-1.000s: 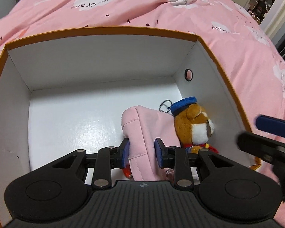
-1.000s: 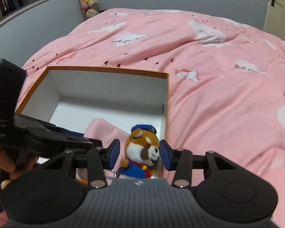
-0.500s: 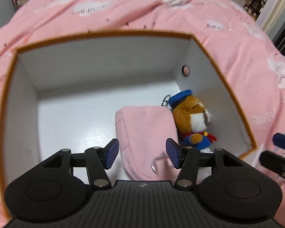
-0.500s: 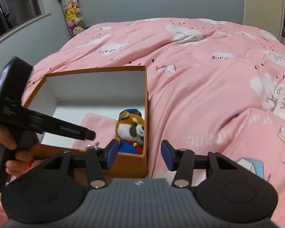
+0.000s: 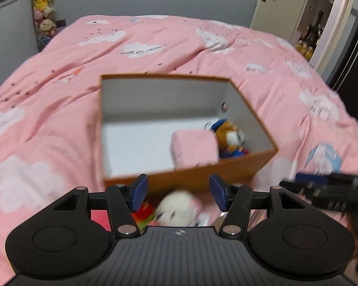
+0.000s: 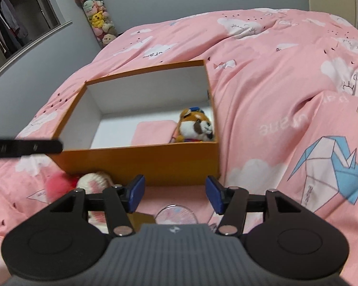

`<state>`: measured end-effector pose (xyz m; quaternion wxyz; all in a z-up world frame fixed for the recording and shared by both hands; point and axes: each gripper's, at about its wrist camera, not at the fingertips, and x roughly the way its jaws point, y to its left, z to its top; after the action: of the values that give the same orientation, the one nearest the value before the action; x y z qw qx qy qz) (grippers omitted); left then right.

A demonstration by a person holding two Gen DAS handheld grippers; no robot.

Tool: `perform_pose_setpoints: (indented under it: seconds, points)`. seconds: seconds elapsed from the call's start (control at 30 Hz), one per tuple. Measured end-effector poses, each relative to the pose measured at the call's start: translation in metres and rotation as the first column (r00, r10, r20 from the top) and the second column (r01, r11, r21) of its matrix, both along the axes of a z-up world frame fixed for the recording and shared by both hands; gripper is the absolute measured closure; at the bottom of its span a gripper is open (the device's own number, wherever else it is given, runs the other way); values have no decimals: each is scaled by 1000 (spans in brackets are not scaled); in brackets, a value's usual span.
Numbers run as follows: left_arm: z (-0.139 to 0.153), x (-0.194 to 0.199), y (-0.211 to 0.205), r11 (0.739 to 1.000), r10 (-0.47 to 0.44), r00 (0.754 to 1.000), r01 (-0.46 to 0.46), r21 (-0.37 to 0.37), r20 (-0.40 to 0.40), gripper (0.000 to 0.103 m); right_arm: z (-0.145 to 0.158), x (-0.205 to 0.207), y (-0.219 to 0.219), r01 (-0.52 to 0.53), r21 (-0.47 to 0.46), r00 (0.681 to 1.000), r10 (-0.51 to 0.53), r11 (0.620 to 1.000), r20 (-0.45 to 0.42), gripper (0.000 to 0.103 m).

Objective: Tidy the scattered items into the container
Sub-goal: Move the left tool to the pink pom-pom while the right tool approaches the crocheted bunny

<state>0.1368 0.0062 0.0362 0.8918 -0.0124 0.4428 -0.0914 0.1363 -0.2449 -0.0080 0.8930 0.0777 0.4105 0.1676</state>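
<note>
Both tools stand wide with nothing between the pads: the left tool [image 5: 177, 194], bottom centre of its view, has just been opening and frames only a white plush [image 5: 177, 206] lying on the pink bed [image 5: 47, 124] against the near outside wall of the orange box [image 5: 191, 178]. The right tool [image 6: 174, 195] is likewise parted over a clear round lid-like thing [image 6: 176, 214] on the bed. Inside the box, right of mid-frame, a pink pouch [image 5: 194, 149] lies just beside the capped bear plush [image 5: 229, 138] in the right-hand corner.
</note>
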Motion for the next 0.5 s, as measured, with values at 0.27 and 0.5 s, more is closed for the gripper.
perform_pose_setpoints:
  seconds: [0.27,0.5]
  points:
    - [-37,-38,48,994,109,988,-110,-1,-107,37,-23,-13,33,-109,43,986,113,993,-123,44]
    - [-61,-37,64,981,193,977,-189,51,-88,34,-41,-4,84,-216,91,960,228,972,-160,41]
